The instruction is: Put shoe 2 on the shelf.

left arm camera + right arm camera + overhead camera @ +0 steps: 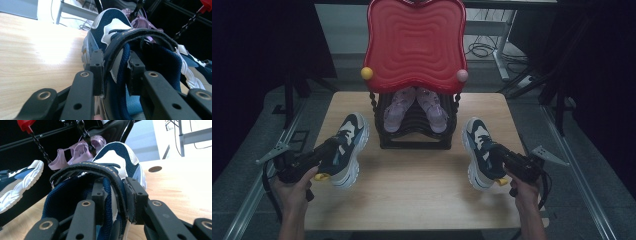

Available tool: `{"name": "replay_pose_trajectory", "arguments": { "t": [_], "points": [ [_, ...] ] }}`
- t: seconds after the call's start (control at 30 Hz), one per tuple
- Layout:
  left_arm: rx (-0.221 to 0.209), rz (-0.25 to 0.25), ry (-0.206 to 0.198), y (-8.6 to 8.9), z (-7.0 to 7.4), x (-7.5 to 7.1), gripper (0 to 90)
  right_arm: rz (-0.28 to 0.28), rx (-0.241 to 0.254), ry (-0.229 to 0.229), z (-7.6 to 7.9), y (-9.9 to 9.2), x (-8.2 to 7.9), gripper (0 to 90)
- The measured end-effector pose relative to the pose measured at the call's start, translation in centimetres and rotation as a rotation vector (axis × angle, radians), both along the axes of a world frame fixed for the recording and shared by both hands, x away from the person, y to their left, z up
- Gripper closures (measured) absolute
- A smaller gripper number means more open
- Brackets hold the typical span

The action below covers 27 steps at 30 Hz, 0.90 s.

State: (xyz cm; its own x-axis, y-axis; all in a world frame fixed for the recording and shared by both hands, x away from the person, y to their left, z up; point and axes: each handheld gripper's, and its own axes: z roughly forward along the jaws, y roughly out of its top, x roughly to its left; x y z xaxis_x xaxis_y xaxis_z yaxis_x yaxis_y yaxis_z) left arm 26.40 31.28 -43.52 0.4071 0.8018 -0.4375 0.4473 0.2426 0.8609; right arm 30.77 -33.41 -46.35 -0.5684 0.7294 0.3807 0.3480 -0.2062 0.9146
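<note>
Left gripper [333, 156], lower left, fingers [97, 65] clamped on a navy-and-white mesh sneaker [348, 148]; right gripper [495, 161], lower right, grips its twin sneaker [479, 150] on the wooden counter [412, 180].

The high view is looking down the table [412, 175]; both gripper views are peering close-up, sharing the purple sandals [142, 21].

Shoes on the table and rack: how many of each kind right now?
Navy sneakers: 2, the left sneaker and the right sneaker, on the table
Pink sandals: 2, one sandal and the other sandal, on the rack
Total: 4
</note>
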Motion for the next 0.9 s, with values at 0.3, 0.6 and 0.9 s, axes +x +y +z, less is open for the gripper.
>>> {"name": "replay_pose_trajectory", "arguments": {
  "t": [0.3, 0.6, 0.9],
  "points": [
    [-0.016, 0.006, -0.034, 0.7, 1.6, 1.1, 72.0, -0.012, 0.007, -0.027, 1.4, 0.3, 1.0, 70.6],
    [-0.019, 0.005, -0.058, 0.5, 3.1, 2.4, 72.0, -0.027, 0.030, -0.058, 3.2, 0.4, 2.4, 70.6],
    [-0.006, 0.010, -0.085, 0.5, 5.2, 3.7, 72.0, -0.034, 0.049, -0.096, 5.6, 0.3, 3.2, 70.6]
  ]
}}
